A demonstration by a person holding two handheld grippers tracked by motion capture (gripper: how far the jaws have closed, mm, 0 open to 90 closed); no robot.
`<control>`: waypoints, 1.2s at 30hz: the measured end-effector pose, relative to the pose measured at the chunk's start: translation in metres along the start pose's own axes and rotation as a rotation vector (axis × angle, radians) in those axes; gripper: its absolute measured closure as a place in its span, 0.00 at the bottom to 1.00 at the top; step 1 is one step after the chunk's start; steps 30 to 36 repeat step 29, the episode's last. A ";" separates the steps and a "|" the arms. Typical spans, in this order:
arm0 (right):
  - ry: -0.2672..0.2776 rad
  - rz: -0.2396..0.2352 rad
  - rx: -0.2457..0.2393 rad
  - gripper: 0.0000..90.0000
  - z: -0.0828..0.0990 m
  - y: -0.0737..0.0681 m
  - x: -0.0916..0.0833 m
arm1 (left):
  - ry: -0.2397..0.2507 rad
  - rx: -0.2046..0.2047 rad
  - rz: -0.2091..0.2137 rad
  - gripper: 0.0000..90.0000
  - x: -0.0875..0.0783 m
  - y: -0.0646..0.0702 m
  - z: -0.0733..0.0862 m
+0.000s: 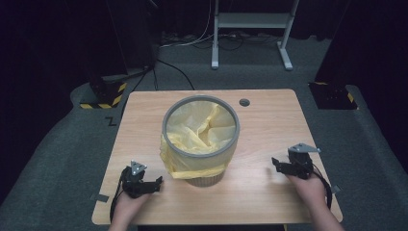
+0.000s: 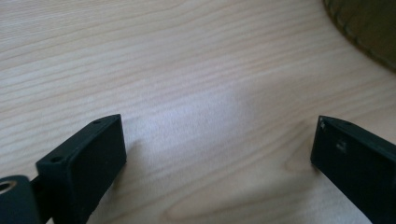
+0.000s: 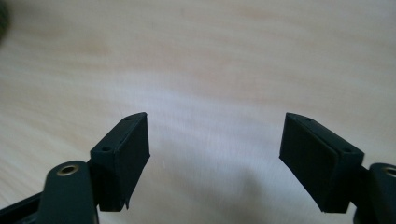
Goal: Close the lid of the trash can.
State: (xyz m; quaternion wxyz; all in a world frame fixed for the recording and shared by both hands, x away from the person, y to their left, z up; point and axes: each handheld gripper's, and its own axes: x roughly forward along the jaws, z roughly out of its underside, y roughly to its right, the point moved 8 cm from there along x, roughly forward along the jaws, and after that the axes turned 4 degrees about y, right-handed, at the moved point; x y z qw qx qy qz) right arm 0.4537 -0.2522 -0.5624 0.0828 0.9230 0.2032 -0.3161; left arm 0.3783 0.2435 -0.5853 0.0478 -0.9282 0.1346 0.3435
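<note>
- Sitting at table centre: grey bin lined with a yellow bag, bag edge folded down over the rim and hanging lowest at 7 o'clock.
- Resting low at 8 o'clock of the bin: left gripper, jaws apart with bare wood between them, bin base showing at 1 o'clock in the left gripper view.
- Hovering at 4 o'clock of the bin: right gripper, jaws standing wide with nothing between them.
- Judging the step in hand: bringing both grippers in toward the bag's loose overhang.
- Doing it well, likely: keeping jaws wide until plastic lies between the pads, pinching only the film and not the rim.
- Taking hold at opposite sides, roughly 9 and 3 o'clock, for an even pull.
- Watching for the light bin tipping or sliding if one side tugs first.
</note>
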 end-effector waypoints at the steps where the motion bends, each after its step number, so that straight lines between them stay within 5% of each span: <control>1: -0.002 -0.004 0.001 0.26 0.007 0.000 0.001 | 0.006 -0.001 -0.010 0.04 0.000 0.001 0.001; 6: -0.012 -0.032 -0.007 0.19 0.022 -0.002 -0.002 | 0.007 -0.036 -0.048 0.05 -0.003 0.005 0.003; 12: -0.018 0.013 0.029 0.16 0.023 -0.002 -0.003 | 0.006 -0.065 -0.080 0.05 -0.005 0.011 0.004; 36: -0.018 0.024 0.034 0.16 0.024 -0.002 -0.003 | 0.008 -0.050 -0.060 0.06 -0.006 0.014 0.005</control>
